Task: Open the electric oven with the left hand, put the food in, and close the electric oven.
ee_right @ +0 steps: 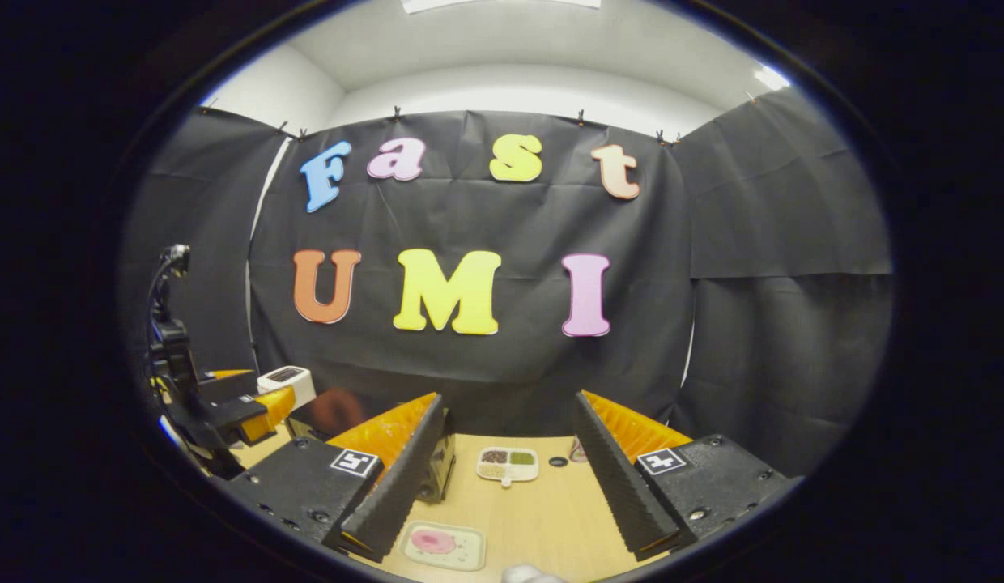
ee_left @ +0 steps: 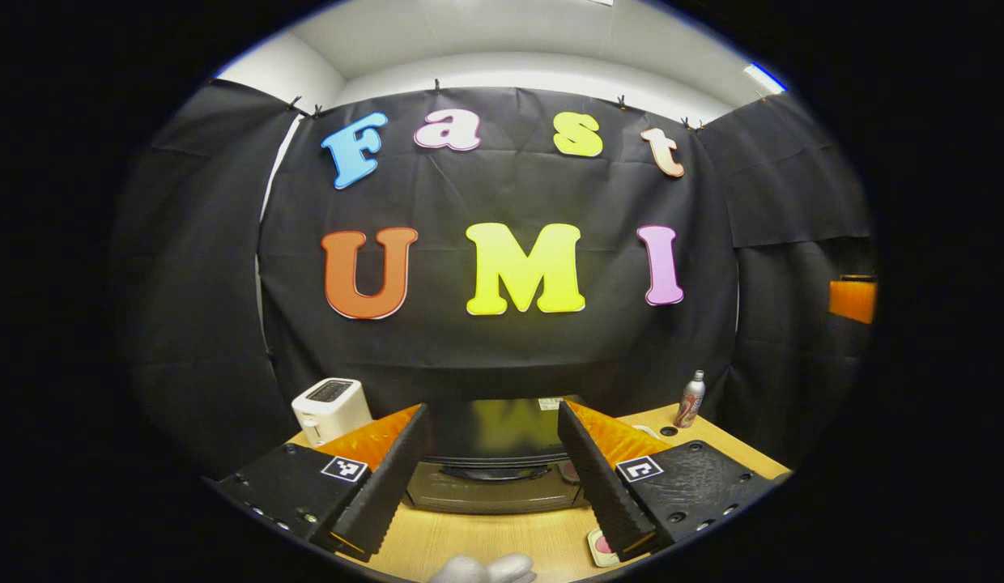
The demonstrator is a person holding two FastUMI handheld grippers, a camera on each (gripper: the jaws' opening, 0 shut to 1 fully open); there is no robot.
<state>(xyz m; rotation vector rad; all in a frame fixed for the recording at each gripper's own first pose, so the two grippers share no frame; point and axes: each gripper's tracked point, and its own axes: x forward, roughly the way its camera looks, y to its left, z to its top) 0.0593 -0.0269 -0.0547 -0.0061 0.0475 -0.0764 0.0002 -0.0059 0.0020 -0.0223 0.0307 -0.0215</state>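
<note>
The electric oven (ee_left: 492, 453) stands straight ahead in the left gripper view, black, its dark glass door shut. My left gripper (ee_left: 492, 411) is open, a little short of the oven, its fingers framing the door. A small tray with pink food (ee_right: 441, 544) lies on the wooden table (ee_right: 542, 518), low between the fingers of my right gripper (ee_right: 508, 401), which is open and holds nothing. The same tray (ee_left: 601, 547) peeks out beside the left gripper's right finger. In the right gripper view, a corner of the oven (ee_right: 439, 463) shows behind the left finger, and the left gripper (ee_right: 247, 411) is at the far left.
A white toaster (ee_left: 332, 409) stands left of the oven. A metal can (ee_left: 691, 399) stands at the back right of the table. A divided dish of foods (ee_right: 508, 464) lies mid-table with a small round hole (ee_right: 557, 461) beside it. Something white (ee_left: 482, 569) lies at the near edge.
</note>
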